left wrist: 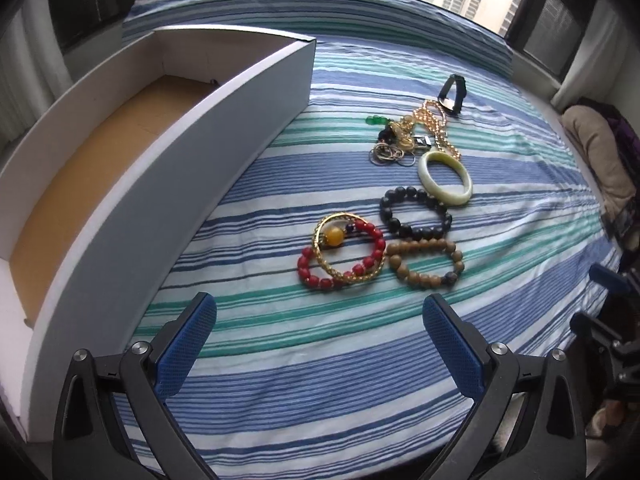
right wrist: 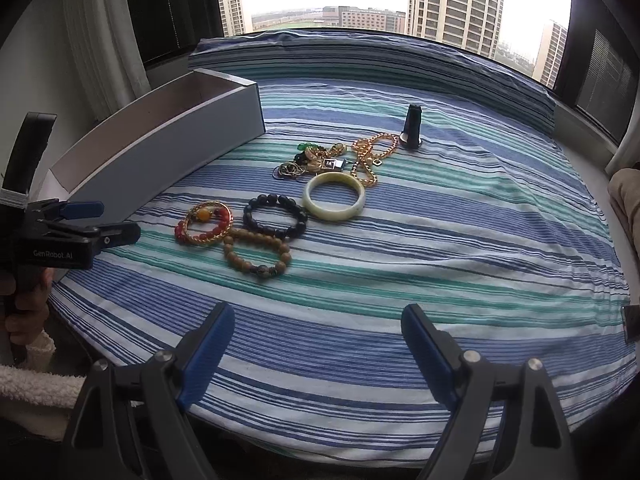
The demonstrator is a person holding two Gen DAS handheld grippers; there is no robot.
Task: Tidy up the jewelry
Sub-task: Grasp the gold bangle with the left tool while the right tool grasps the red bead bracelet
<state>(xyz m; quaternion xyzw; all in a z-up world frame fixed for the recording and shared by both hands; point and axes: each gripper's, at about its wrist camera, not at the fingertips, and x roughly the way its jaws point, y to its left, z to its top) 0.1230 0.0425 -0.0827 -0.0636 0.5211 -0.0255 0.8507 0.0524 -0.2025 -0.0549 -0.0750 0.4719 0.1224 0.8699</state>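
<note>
Jewelry lies on a striped cloth: a red bead bracelet with a gold bangle over it, a brown bead bracelet, a black bead bracelet, a pale jade bangle, and a tangle of gold chains and rings. They also show in the right wrist view, such as the jade bangle. An open white box stands to the left. My left gripper is open and empty, short of the red bracelet. My right gripper is open and empty, well short of the jewelry.
A black band stands upright behind the pile, also in the right wrist view. The left gripper body shows at the left edge. Windows and a raised striped cushion lie behind. A beige cushion sits far right.
</note>
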